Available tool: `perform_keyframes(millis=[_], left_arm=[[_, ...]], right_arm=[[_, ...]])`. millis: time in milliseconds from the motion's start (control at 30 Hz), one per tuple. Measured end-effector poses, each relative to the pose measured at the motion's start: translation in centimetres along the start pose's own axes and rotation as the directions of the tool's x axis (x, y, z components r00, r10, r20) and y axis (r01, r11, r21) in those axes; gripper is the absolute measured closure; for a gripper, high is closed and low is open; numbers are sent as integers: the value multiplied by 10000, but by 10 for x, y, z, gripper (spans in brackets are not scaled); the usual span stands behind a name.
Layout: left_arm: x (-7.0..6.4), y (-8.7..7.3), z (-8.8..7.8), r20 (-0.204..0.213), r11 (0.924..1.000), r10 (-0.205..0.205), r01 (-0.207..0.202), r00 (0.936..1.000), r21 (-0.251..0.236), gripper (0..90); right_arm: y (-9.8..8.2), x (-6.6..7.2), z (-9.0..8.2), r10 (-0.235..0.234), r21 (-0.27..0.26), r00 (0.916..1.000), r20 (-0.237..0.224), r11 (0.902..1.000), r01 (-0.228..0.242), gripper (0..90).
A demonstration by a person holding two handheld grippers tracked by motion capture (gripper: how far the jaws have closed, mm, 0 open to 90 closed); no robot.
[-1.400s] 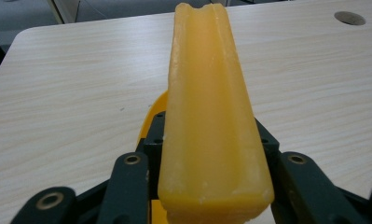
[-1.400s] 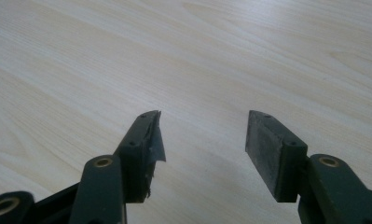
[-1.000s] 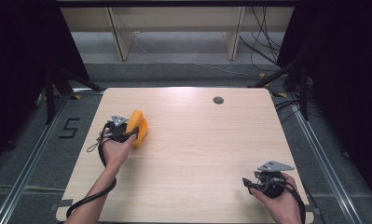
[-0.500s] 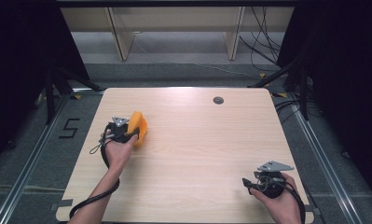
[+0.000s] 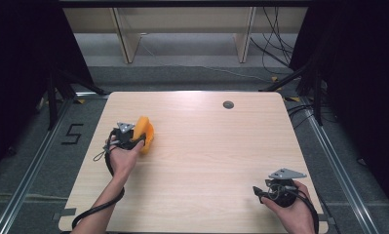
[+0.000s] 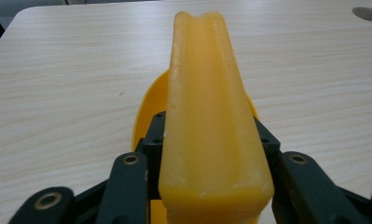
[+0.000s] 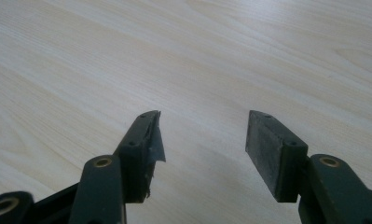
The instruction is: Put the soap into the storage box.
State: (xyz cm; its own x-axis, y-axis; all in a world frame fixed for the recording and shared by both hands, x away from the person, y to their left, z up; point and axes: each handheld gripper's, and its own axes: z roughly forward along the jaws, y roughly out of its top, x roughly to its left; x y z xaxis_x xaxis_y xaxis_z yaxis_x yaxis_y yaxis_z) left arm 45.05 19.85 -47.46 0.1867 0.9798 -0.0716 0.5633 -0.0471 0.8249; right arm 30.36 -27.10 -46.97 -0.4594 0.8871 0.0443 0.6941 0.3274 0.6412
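An orange plastic scoop-like object (image 5: 144, 132) lies at the left of the wooden table (image 5: 211, 156). My left gripper (image 5: 133, 135) is shut on its long grooved handle (image 6: 211, 121), which runs away from the camera between the two black jaws; the rounded bowl part (image 6: 148, 107) shows below the handle. My right gripper (image 5: 260, 191) rests near the table's front right corner, held in a hand. In the right gripper view its jaws stand open (image 7: 202, 135) over bare wood, with nothing between them.
A small dark round hole (image 5: 228, 104) sits near the table's far edge; it also appears as the hole (image 6: 368, 13) at the top right of the left gripper view. Cables and shelf legs lie on the floor beyond the table.
The left hand with the orange object has shifted slightly toward the table's centre. The right gripper has stayed put.
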Motion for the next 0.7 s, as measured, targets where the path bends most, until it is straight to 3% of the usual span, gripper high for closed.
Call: perform_keyframes(millis=[67,100,267,300,333,567,600,667,700], left_arm=[[0,1,-2,136,9999,91,-90,9999,-47,564],[0,3,-5,136,9998,170,-169,9998,-83,535],[-4,8,-15,301,9995,309,-311,9991,41,373],[-5,9,-18,354,9992,390,-391,9986,45,344],[-5,9,-21,398,9988,482,-485,9980,49,328],[-2,8,-37,589,9972,746,-751,9955,64,276],[-1,8,-39,673,9966,814,-820,9944,57,273],[-1,7,-43,825,9958,915,-918,9924,1,270],[0,7,-46,897,9957,924,-929,9917,15,270]], right_arm=[[1,1,-1,229,51,9997,-48,9997,-229,452],[0,0,0,14,-33,10000,30,10000,-14,452],[1,2,-1,241,93,9997,-43,9997,-241,450],[0,0,0,-43,-8,10000,19,10000,43,450],[1,2,-1,292,74,9996,-58,9995,-291,450],[0,1,-1,277,72,9996,-47,9996,-277,449],[0,0,0,86,34,10000,-20,10000,-86,448],[1,2,-1,281,103,9996,-42,9996,-280,447],[0,0,0,32,-3,10000,5,10000,-32,446]])
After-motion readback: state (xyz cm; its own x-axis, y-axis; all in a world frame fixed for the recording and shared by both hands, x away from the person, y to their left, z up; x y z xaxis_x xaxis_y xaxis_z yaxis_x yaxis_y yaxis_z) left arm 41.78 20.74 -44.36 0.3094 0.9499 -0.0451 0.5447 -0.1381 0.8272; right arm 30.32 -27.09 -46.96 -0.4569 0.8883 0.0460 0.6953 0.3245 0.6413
